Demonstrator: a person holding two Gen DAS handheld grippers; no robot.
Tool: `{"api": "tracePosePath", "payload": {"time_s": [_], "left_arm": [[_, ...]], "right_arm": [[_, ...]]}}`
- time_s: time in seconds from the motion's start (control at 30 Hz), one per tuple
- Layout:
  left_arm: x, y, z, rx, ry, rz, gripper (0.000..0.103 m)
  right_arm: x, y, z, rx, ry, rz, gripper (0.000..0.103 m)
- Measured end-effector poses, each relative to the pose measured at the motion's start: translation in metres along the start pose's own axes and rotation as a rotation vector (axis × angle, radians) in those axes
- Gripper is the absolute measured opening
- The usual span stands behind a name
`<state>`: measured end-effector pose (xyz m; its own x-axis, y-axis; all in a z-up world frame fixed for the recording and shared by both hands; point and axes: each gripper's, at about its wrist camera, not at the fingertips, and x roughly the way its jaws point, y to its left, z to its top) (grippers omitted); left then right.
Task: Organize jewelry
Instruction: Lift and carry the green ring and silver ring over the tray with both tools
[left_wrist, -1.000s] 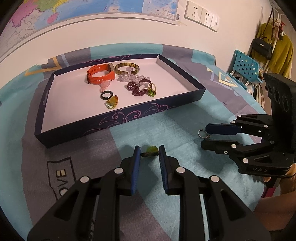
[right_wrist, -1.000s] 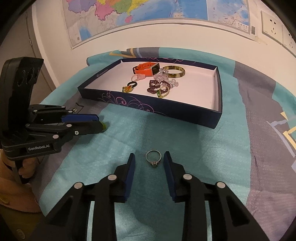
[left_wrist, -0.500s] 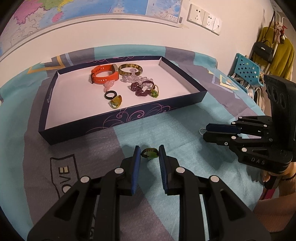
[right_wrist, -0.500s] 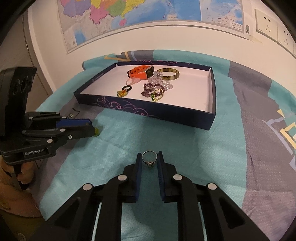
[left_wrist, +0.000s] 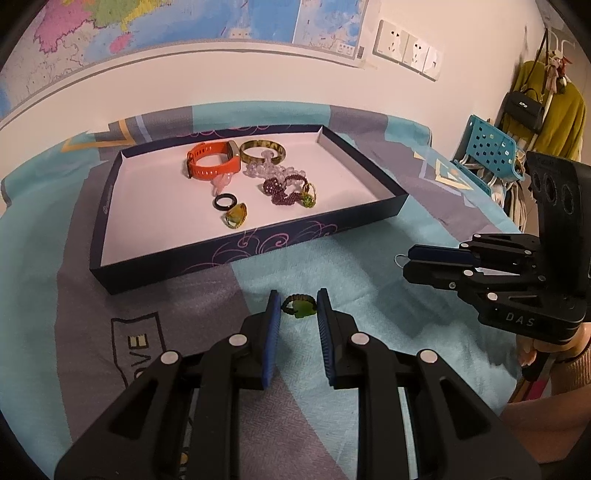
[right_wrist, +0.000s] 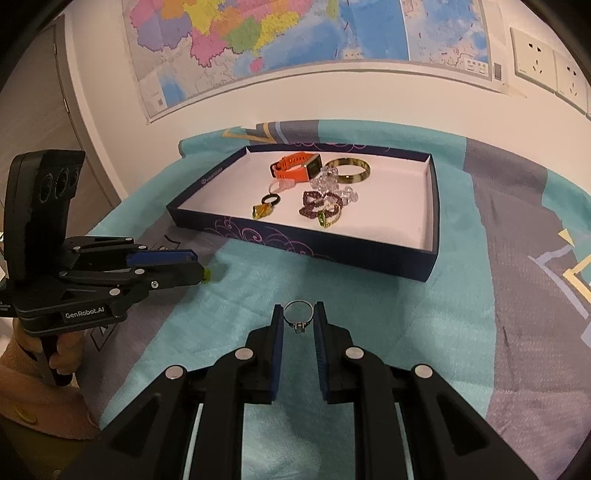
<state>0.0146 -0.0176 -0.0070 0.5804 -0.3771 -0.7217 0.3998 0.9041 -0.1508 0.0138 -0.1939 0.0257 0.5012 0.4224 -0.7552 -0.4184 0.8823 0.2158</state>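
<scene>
My left gripper (left_wrist: 298, 303) is shut on a dark ring with a green stone (left_wrist: 300, 307), held above the cloth in front of the tray. My right gripper (right_wrist: 298, 316) is shut on a thin silver ring (right_wrist: 297, 314), also lifted off the cloth. The dark blue tray (left_wrist: 255, 243) with a white floor holds an orange watch band (left_wrist: 212, 164), a gold bangle (left_wrist: 263, 150), clear beads (left_wrist: 271, 170), a purple bead bracelet (left_wrist: 282, 190), a black ring (left_wrist: 224, 202) and an amber ring (left_wrist: 234, 218). The right gripper also shows at the right of the left wrist view (left_wrist: 406, 260).
The table is covered by a teal and grey cloth (right_wrist: 406, 332). A wall with a map (right_wrist: 295, 37) and sockets (left_wrist: 406, 48) stands behind the tray. A blue chair (left_wrist: 491, 147) and hanging bags are at the far right.
Both grippers closed on their rings and lifted them off the cloth. Both have risen, and the tray now looks farther below.
</scene>
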Motion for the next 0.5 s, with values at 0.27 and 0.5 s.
{"api": "tracePosePath", "payload": {"time_s": [0.27, 0.5], "left_arm": [[-0.008, -0.002, 0.003, 0.004, -0.022, -0.005, 0.02], [-0.015, -0.002, 0.008, 0.004, -0.042, -0.007, 0.02]], "right_arm": [[-0.003, 0.004, 0.005, -0.008, -0.017, 0.009, 0.014], [-0.005, 0.005, 0.01, -0.015, -0.028, 0.011, 0.015]]}}
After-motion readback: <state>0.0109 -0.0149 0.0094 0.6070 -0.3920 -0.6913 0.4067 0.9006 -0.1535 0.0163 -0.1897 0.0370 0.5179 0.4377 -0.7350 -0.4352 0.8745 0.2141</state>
